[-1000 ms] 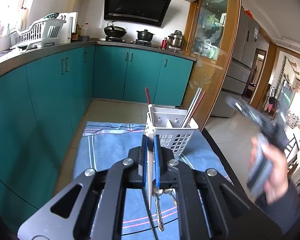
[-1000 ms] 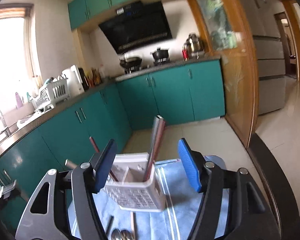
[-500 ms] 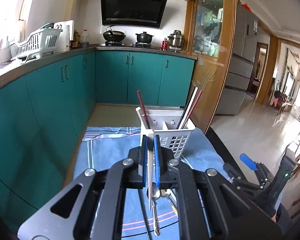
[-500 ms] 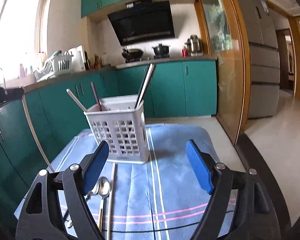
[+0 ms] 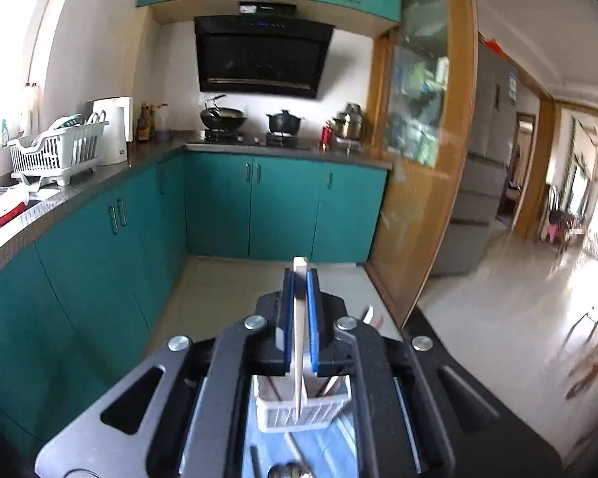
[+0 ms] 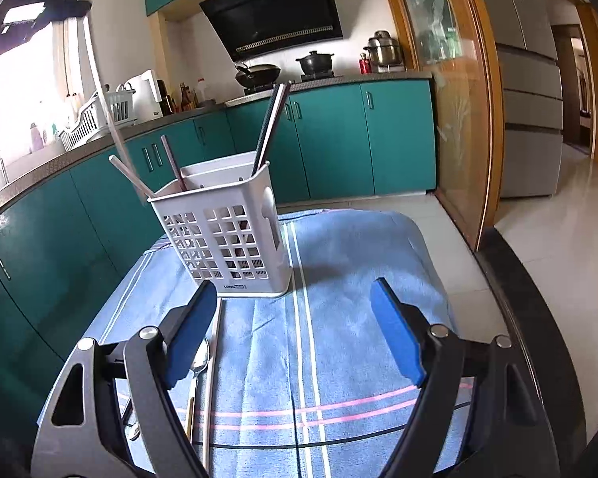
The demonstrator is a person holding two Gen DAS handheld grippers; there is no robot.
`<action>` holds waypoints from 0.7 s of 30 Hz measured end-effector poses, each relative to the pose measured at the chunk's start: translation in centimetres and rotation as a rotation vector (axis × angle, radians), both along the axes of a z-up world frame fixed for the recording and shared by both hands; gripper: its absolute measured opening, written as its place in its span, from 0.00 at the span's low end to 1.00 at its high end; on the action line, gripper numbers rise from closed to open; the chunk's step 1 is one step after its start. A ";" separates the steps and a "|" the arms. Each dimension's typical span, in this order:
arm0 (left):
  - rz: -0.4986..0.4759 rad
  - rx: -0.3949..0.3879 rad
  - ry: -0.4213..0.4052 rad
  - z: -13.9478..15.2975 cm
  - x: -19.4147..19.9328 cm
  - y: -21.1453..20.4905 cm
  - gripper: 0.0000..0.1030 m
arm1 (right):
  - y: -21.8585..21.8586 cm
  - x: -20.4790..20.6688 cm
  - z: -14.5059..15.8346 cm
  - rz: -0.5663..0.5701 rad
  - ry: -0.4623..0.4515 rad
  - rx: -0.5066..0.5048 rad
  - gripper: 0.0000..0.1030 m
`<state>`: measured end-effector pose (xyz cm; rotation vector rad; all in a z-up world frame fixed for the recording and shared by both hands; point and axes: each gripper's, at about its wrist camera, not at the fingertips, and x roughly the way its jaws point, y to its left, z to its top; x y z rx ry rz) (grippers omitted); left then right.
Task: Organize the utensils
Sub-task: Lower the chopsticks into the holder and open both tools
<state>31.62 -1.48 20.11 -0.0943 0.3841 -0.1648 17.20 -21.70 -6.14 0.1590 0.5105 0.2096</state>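
Left gripper [image 5: 299, 279]: my pads are clamped on a pale chopstick [image 5: 298, 342], held upright above the caddy.
Right gripper [image 6: 295, 310]: my jaws stand wide apart with nothing between them, low over the blue towel [image 6: 339, 318].
Caddy [image 6: 223, 235]: white, standing on the towel, chopsticks leaning inside.
Loose utensils: a spoon [image 6: 198, 362] and a chopstick [image 6: 213, 358] lie beside my right gripper's left finger.

Open blue cloth [image 6: 351, 279] lay clear right of the white utensil caddy [image 6: 223, 235]. Left of it, a spoon [image 6: 199, 362] and loose chopsticks [image 6: 213, 358] cluttered the cloth. Chopsticks leaning out of the caddy top [image 6: 269, 127] crowded approach from above; the black table edge [image 6: 538, 318] bounded the right.
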 end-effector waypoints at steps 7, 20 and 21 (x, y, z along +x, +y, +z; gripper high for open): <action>0.059 0.046 0.033 -2.3 5.8 -0.6 0.06 | -0.1 0.7 -0.3 0.008 0.019 0.008 0.76; 0.066 0.133 0.139 -13.3 4.2 0.7 0.78 | 1.0 0.9 -0.7 0.033 0.031 -0.011 0.75; 0.076 0.148 0.112 -13.3 2.5 1.0 0.81 | 1.1 0.9 -0.7 0.034 0.030 -0.012 0.76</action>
